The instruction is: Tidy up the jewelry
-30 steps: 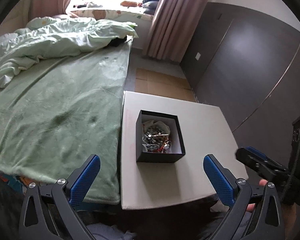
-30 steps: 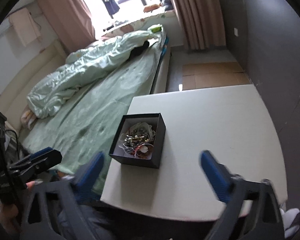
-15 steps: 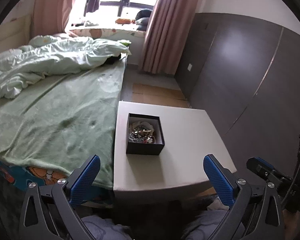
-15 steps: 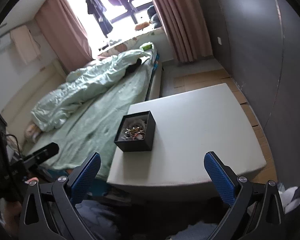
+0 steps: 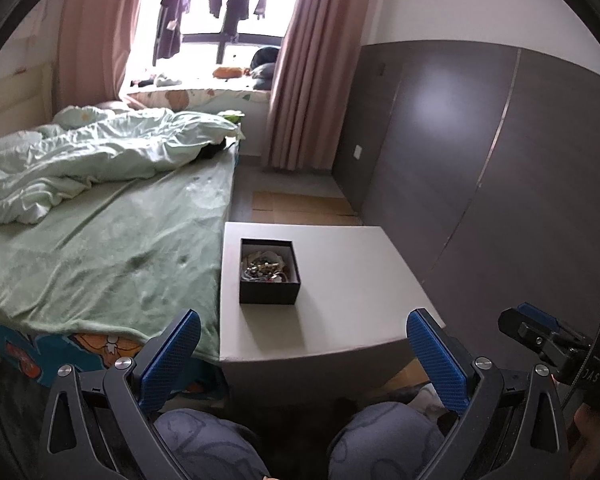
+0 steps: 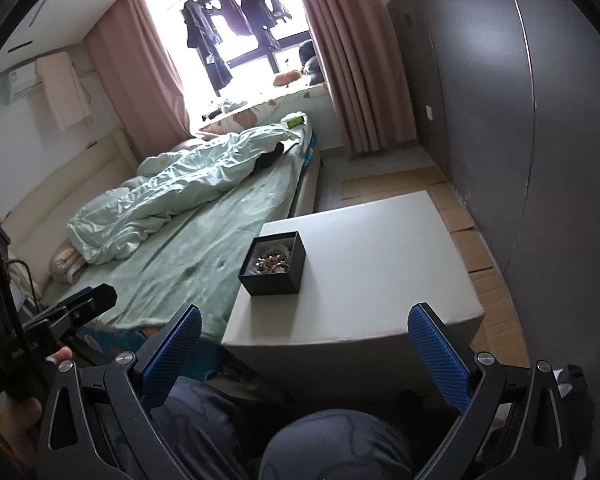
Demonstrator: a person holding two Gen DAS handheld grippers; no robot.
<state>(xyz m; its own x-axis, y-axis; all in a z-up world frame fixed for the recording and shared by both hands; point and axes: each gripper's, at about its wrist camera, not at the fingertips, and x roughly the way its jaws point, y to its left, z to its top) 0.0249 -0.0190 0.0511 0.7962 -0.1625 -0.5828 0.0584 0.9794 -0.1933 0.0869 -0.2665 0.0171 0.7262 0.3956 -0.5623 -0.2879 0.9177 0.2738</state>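
A small black box (image 5: 269, 273) with a white lining holds a tangle of jewelry (image 5: 265, 269). It stands near the left edge of a pale grey table (image 5: 340, 312). It also shows in the right wrist view (image 6: 273, 263). My left gripper (image 5: 303, 358) is open and empty, well back from the table above the person's knees. My right gripper (image 6: 305, 354) is open and empty, also back from the table's near edge. The right gripper also shows at the right edge of the left wrist view (image 5: 540, 336).
A bed with a green sheet (image 5: 100, 248) and a rumpled duvet (image 5: 80, 160) adjoins the table's left side. A dark wardrobe wall (image 5: 500, 160) runs along the right. Pink curtains (image 5: 304, 92) and a window are at the far end. Cardboard sheets (image 5: 300, 208) lie on the floor.
Both grippers have pulled back and up from the table, so the box looks smaller and farther away. Both stay open.
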